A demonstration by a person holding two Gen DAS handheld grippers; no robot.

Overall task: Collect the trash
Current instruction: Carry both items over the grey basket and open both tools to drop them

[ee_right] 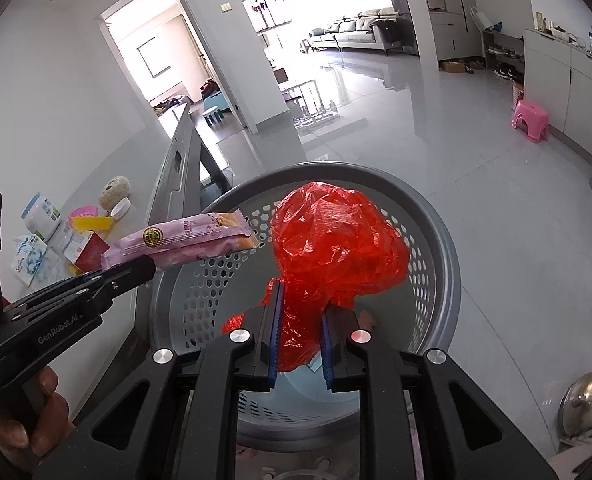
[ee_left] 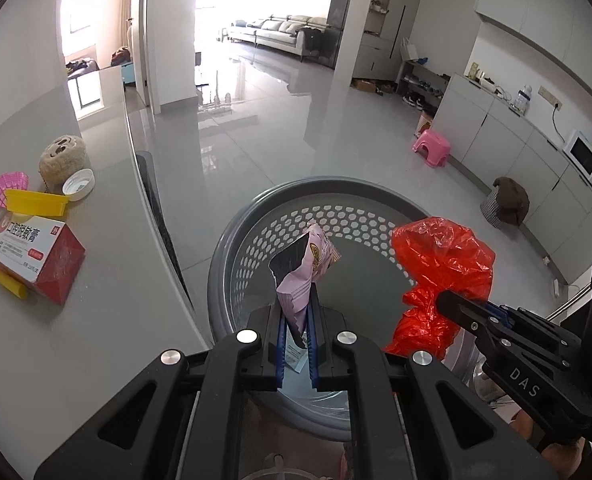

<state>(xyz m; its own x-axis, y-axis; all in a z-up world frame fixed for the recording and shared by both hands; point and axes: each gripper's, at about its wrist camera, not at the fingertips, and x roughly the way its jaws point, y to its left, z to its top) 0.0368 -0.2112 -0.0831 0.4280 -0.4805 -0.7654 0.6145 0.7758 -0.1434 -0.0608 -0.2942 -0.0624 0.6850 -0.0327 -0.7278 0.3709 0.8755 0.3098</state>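
Observation:
My left gripper (ee_left: pixel 296 312) is shut on a pink snack wrapper (ee_left: pixel 304 268) and holds it above the grey perforated trash basket (ee_left: pixel 256 220). The wrapper also shows in the right wrist view (ee_right: pixel 188 242), held by the left gripper (ee_right: pixel 136 270). My right gripper (ee_right: pixel 300 320) is shut on a crumpled red plastic bag (ee_right: pixel 336 248) over the same basket (ee_right: pixel 436 240). The bag (ee_left: pixel 440 276) and right gripper (ee_left: pixel 444 300) show at the right of the left wrist view. Some light paper lies at the basket bottom.
A grey table (ee_left: pixel 96 320) to the left holds a red and white box (ee_left: pixel 36 256), a yellow tray (ee_left: pixel 36 202), a pink cup (ee_left: pixel 6 188), a white lid (ee_left: pixel 79 184), a plush toy (ee_left: pixel 62 158) and a yellow tube (ee_left: pixel 10 284). A pink stool (ee_left: pixel 432 148) stands on the floor.

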